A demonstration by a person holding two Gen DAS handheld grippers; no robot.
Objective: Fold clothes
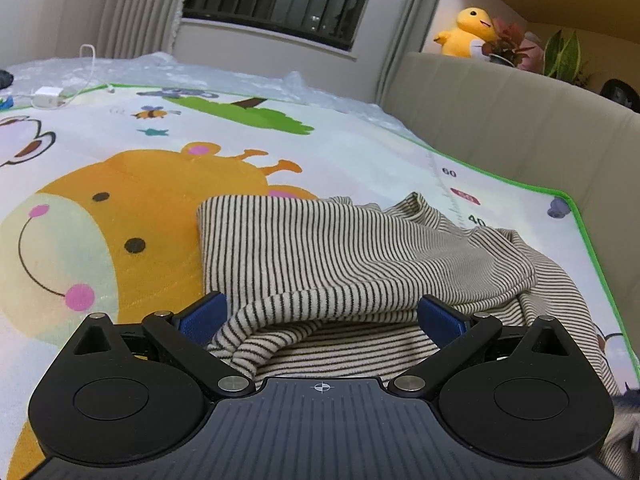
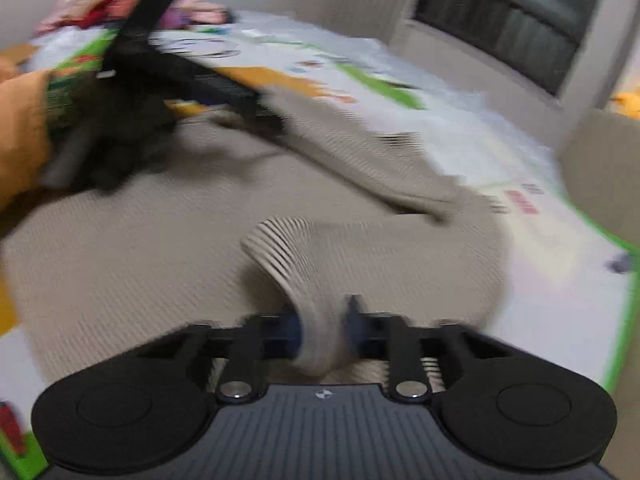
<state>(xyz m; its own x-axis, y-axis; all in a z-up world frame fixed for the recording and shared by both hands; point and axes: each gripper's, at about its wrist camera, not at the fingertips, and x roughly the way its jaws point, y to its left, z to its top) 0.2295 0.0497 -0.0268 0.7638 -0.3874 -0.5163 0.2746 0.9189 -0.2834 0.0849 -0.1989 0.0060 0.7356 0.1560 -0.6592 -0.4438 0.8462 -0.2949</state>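
Cartoon play mat (image 1: 168, 152) under striped garment (image 1: 340, 248); left claw (image 1: 322, 316) gapes; right claw (image 2: 322, 330), blurred, pinches its fold

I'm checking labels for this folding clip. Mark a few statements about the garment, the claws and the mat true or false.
1. The garment is striped. True.
2. The left claw is shut on cloth. False: its jaws stand wide open, with a fold between them.
3. The right claw pinches a fold of the garment. True.
4. The play mat shows an elephant. False: a giraffe.
5. A yellow plush toy sits behind the sofa back. True.
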